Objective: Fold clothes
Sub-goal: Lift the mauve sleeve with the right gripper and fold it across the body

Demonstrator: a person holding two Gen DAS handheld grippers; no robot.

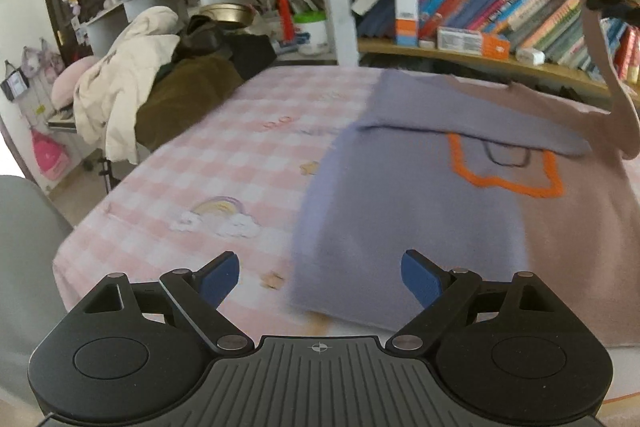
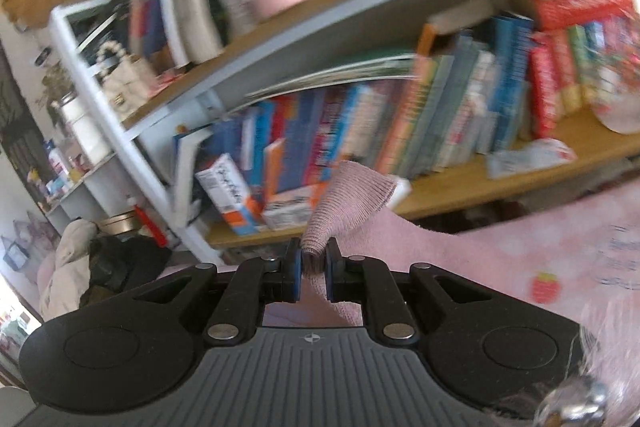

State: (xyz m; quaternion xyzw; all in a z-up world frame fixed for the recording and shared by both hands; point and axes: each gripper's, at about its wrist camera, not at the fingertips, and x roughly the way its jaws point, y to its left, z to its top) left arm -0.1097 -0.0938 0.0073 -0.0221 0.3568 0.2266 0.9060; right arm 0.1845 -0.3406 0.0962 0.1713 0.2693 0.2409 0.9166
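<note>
A sweater [image 1: 420,211], half lilac and half dusty pink with an orange outline on its chest, lies flat on the pink checked bedspread [image 1: 224,163]. Its lilac sleeve is folded across the chest. My left gripper [image 1: 320,277] hovers open over the sweater's near left hem, with nothing between its blue pads. The pink sleeve [image 1: 608,75] rises in a strip to the upper right, where my right gripper [image 1: 600,1] shows as a dark shape. In the right wrist view my right gripper [image 2: 314,259] is shut on the ribbed pink cuff [image 2: 352,195], which sticks up past the fingertips.
A pile of cream and olive clothes [image 1: 132,95] sits at the far left of the bed. Behind the bed stands a bookshelf [image 1: 480,15] packed with books, bottles and boxes. A grey rounded shape [image 1: 24,227] is at the left edge.
</note>
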